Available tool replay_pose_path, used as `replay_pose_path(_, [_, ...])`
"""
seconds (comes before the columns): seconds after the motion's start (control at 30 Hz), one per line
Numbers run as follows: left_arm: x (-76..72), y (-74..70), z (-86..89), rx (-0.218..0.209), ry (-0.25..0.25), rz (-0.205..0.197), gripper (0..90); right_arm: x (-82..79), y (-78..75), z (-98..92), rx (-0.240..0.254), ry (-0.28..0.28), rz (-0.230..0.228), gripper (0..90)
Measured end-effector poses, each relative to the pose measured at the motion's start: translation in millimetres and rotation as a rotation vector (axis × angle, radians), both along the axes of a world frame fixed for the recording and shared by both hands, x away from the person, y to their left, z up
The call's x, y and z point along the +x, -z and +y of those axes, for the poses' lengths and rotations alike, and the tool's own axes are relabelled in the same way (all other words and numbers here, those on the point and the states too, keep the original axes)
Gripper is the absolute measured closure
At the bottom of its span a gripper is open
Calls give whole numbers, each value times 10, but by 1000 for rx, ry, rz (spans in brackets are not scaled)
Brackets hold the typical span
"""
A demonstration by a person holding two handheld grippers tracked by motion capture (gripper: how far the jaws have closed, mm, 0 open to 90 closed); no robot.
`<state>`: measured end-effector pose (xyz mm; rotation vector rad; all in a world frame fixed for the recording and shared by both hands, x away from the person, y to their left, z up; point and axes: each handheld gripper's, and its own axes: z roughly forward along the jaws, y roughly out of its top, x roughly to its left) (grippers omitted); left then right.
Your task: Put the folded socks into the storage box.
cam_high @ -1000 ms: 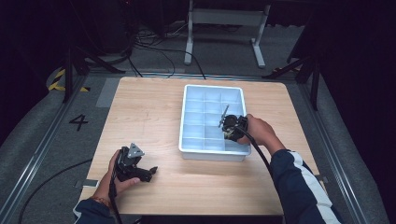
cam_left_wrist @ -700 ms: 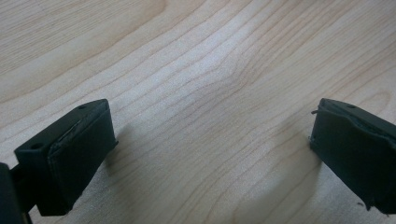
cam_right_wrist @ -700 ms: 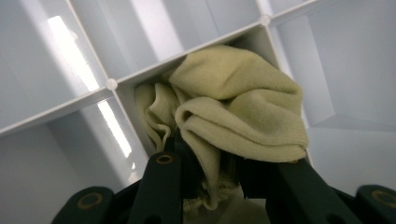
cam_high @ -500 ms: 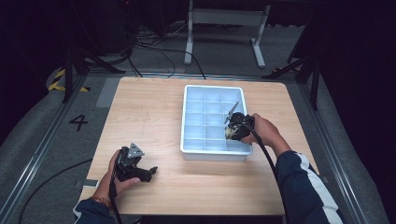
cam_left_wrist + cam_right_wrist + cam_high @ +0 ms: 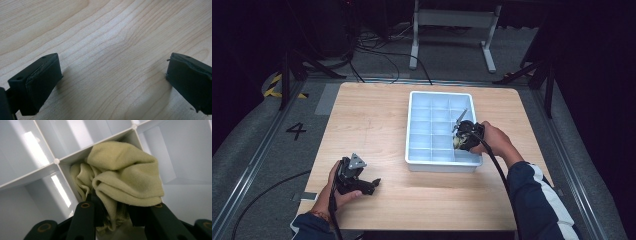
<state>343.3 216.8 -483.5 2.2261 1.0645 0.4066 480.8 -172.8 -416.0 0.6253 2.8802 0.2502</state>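
Yellow-green cloth point(image 5: 125, 177) between right gripper point(image 5: 117, 213) jaws, over divided tray point(image 5: 37, 173).

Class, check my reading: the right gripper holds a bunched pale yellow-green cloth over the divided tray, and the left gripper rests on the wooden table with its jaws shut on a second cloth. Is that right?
Not quite. The left gripper holds nothing: the left gripper view shows its jaws wide apart over bare wooden table. The rest stands: the right gripper grips the cloth over the divided tray.
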Motion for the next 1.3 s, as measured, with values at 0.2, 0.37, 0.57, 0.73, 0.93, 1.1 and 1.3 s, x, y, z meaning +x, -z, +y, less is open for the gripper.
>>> replay_pose_path(0.2, [-1,1,-2,-3,-1,3,2,-2,-72,-63,31,21,-14,631])
replay_pose_path(0.37, [0,0,0,0,0,0,2,-14,-124,-102,42,37,-31,604])
replay_pose_path(0.57, [-2,1,-1,-2,0,2,2,-33,-153,-113,53,39,-43,595])
replay_pose_path(0.73, [0,-1,1,1,1,-2,2,-53,-173,-127,66,43,-53,589])
replay_pose_path(0.93, [-5,2,-5,-7,-2,7,3,-79,-205,-168,110,67,-63,574])
replay_pose_path(1.1, [-3,-1,-3,1,-5,0,3,-114,-252,-184,117,65,-81,567])
replay_pose_path(1.3, [-5,2,-5,-4,-5,3,3,-161,-311,-210,124,57,-93,565])
